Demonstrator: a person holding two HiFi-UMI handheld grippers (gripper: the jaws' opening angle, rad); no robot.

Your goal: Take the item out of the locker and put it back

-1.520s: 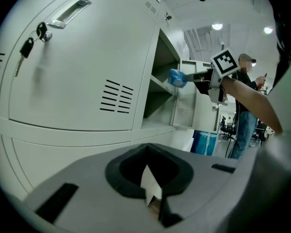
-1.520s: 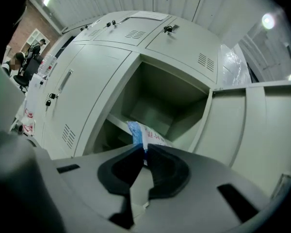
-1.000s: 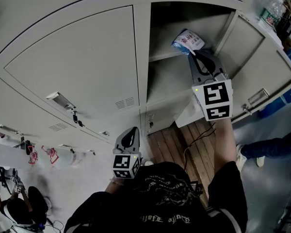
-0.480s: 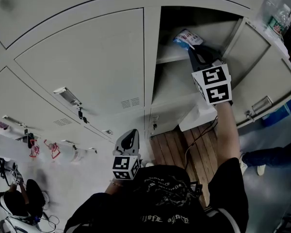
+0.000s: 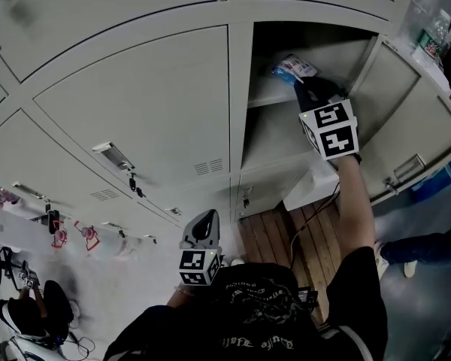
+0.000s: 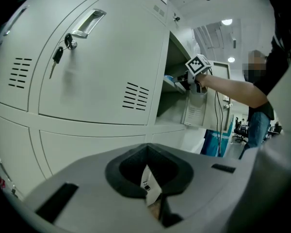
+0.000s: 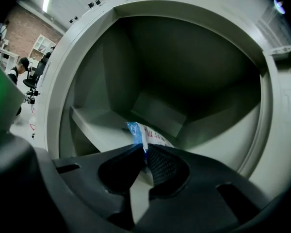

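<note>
I get only the top of the blue-and-white packet [image 7: 146,132] above the right gripper [image 7: 144,153]. Its lower part sits behind the jaws closed on it, and I cannot read its red print. From the head view, the gripper body covers the packet's near end. The open locker door [image 5: 413,111] runs off the right edge. The clear bottles [image 5: 430,17] in the top right corner are cut off and blurred. A person [image 5: 45,310] at the lower left is too dark and blurred to make out.

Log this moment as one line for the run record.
right gripper: shut on packet | packet: inside open locker, by shelf | left gripper: shut, empty, beside closed doors
</note>
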